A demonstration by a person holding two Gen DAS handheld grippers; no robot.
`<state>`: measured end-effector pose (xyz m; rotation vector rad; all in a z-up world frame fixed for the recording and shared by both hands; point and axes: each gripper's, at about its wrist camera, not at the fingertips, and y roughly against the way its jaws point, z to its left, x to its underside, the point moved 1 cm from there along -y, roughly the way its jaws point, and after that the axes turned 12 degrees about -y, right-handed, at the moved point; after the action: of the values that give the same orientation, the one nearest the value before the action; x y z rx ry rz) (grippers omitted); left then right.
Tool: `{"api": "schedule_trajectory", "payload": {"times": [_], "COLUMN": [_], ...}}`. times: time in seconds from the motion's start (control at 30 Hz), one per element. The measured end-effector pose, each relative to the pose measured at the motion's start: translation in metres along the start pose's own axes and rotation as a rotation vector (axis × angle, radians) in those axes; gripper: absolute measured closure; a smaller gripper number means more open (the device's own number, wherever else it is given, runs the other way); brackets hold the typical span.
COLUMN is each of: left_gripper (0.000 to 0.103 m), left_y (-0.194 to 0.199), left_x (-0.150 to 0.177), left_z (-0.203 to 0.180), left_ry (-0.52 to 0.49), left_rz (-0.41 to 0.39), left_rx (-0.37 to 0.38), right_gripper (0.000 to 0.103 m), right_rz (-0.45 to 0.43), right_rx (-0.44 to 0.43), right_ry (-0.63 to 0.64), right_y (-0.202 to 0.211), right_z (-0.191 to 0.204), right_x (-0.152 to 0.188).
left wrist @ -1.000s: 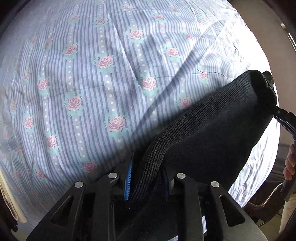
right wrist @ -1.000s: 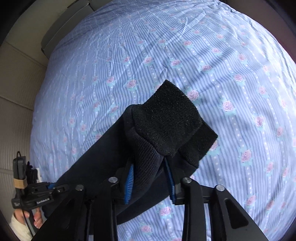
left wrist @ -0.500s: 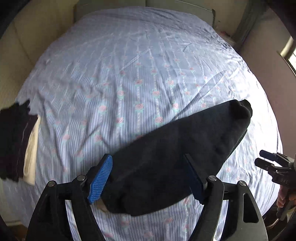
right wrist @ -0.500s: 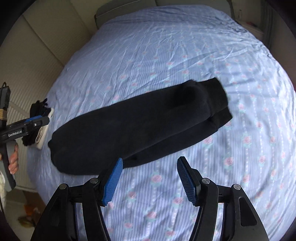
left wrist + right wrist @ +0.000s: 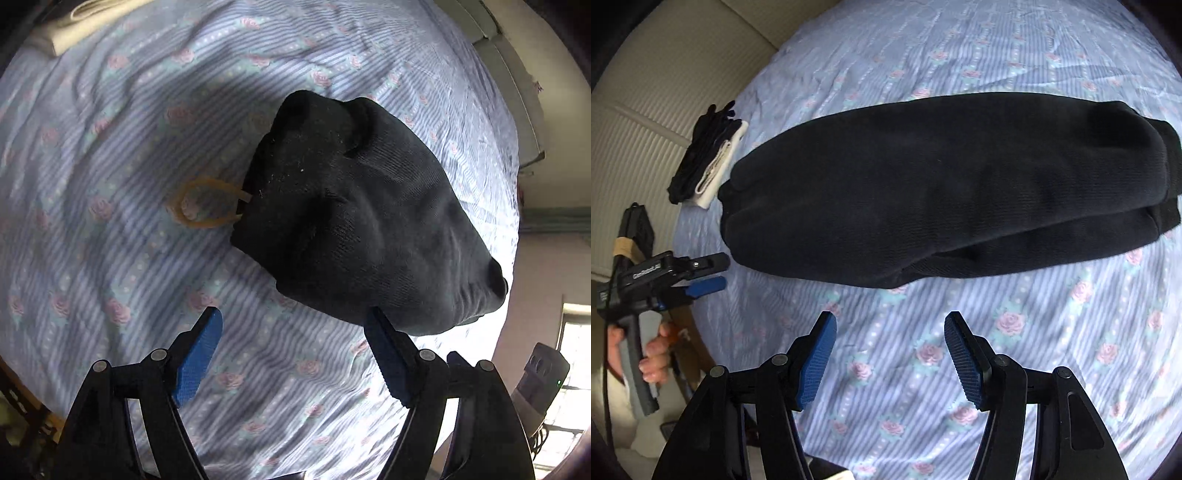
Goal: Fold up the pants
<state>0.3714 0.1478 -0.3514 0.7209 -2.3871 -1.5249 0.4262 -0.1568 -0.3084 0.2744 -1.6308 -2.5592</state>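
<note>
The black pants (image 5: 942, 188) lie folded lengthwise as a long band across the flowered blue bedsheet (image 5: 1015, 354). In the left wrist view I look along them from one end (image 5: 362, 221), and a tan elastic loop (image 5: 201, 206) sticks out beside that end. My left gripper (image 5: 293, 334) is open and empty, just short of the near end; its right pad is by the fabric's edge. It also shows in the right wrist view (image 5: 701, 275), off the pants' left end. My right gripper (image 5: 890, 338) is open and empty, above the sheet in front of the pants.
A small stack of folded black and white clothes (image 5: 707, 151) lies at the bed's left edge, near the pants' end. Beige padded wall panels (image 5: 665, 74) border the bed. A window and a device with a green light (image 5: 543, 384) are at the right.
Both grippers have let go of the pants and opened. The pants now lie flat on the bed. The left gripper has swung round to the end of the pants.
</note>
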Motion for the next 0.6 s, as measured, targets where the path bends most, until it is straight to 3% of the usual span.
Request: {"api": "schedule_trajectory", "payload": {"times": [0.1,0.23,0.3,0.33,0.37,0.47,0.6], "left_gripper": [0.021,0.017,0.044,0.048,0.060,0.063,0.063], "left_y": [-0.020,-0.049,-0.051,-0.045,-0.036,-0.009,0.001], "left_x": [-0.009,-0.028,-0.040,-0.046,-0.051,-0.064,-0.077], "left_z": [-0.003,-0.011,-0.014,-0.017,-0.021,-0.035,-0.045], "left_ry": [0.056,0.061,0.036,0.031,0.014,-0.034,-0.063], "left_rz": [-0.001,0.044,0.076,0.070,0.045,-0.023,-0.043], "left_rx": [0.053,0.093,0.075,0.075,0.083,0.085,0.074], "right_gripper": [0.041,0.041,0.041,0.041,0.040,0.029,0.021], "right_rz": [0.015,0.047,0.058,0.057,0.053,0.029,-0.021], "right_rx": [-0.055,-0.050,-0.043,-0.033,-0.028,-0.038,-0.062], "right_ry": [0.009,0.028,0.035,0.038,0.039,0.043,0.091], "right_y": [-0.005,-0.015,-0.020,-0.022,-0.023,-0.022,-0.018], "right_z": [0.003,0.002,0.002,0.003,0.003,0.004,0.013], "right_x": [-0.008,-0.015,-0.019,-0.020,-0.022,-0.027,-0.043]}}
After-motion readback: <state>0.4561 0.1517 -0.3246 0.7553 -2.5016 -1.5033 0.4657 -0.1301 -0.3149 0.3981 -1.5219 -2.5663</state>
